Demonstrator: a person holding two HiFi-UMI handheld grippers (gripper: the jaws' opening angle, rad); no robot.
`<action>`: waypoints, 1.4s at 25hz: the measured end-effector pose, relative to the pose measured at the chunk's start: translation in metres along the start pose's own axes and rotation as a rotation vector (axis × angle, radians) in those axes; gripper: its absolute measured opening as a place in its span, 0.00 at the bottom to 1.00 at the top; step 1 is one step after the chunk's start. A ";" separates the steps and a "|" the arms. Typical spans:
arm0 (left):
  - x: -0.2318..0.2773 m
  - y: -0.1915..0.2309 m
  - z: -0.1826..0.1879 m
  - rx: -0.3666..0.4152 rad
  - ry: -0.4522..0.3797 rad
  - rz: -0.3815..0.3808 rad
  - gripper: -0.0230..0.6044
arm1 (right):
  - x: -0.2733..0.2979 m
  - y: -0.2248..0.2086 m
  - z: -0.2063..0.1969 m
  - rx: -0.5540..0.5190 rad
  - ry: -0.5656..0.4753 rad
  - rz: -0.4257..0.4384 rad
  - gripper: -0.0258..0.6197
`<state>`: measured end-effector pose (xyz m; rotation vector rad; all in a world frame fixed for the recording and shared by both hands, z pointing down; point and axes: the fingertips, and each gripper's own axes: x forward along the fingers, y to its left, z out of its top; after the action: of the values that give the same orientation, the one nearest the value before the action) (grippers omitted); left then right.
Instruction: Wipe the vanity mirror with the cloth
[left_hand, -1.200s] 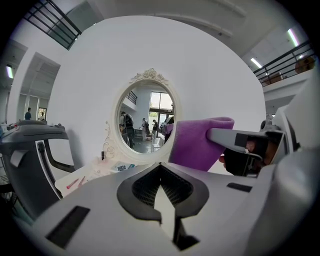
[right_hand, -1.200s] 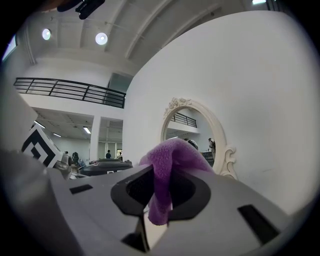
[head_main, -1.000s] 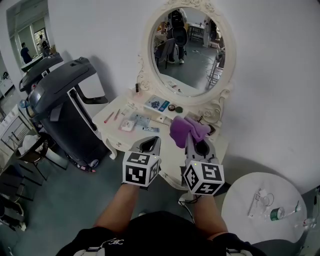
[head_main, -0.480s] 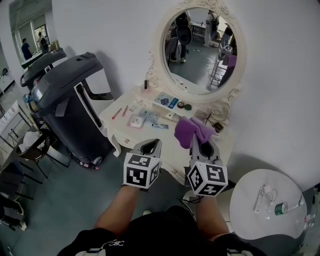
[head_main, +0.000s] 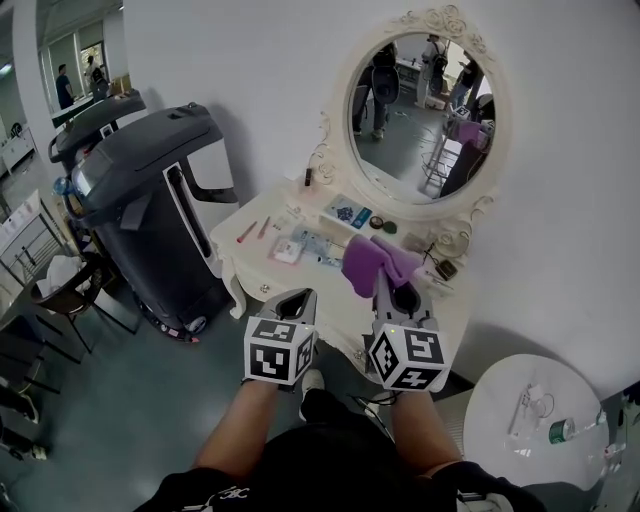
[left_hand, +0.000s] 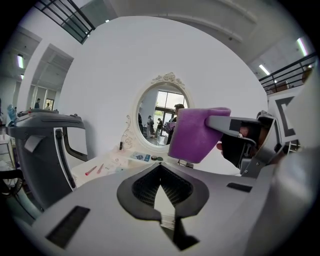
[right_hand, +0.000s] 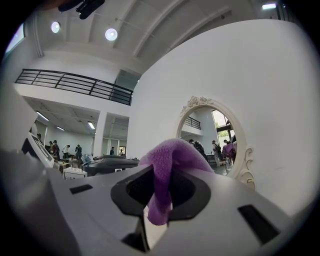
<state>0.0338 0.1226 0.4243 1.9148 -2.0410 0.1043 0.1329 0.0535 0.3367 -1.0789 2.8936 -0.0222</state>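
An oval vanity mirror (head_main: 425, 117) in an ornate cream frame stands against the white wall on a cream dressing table (head_main: 262, 242). It also shows in the left gripper view as the mirror (left_hand: 159, 120) and in the right gripper view as the mirror (right_hand: 216, 144). My right gripper (head_main: 381, 279) is shut on a purple cloth (head_main: 372, 262), held in front of the table, short of the glass. The cloth (right_hand: 166, 172) bunches out between the jaws. My left gripper (head_main: 292, 298) hangs beside it, shut and empty, with the cloth (left_hand: 197, 133) to its right.
Small cosmetics and boxes (head_main: 343, 213) lie on the tabletop below the mirror. A large dark grey machine (head_main: 140, 190) stands left of the table. A round white side table (head_main: 535, 420) with small items sits at the lower right. A chair (head_main: 60, 290) is at far left.
The view has shifted so the mirror and table sit further right and higher. Both grippers keep the same pose, the cloth still held in the right one.
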 end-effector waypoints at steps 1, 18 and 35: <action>0.001 0.004 0.001 0.001 0.000 0.007 0.05 | 0.004 0.002 -0.001 0.000 0.001 0.005 0.13; 0.138 0.053 0.061 0.101 0.041 -0.048 0.05 | 0.140 -0.069 -0.007 0.062 -0.027 -0.075 0.13; 0.321 0.020 0.118 0.156 0.078 -0.229 0.05 | 0.234 -0.212 0.002 0.047 -0.043 -0.264 0.13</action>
<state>-0.0201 -0.2152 0.4110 2.1879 -1.7964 0.2849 0.0945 -0.2598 0.3306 -1.4250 2.6776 -0.0766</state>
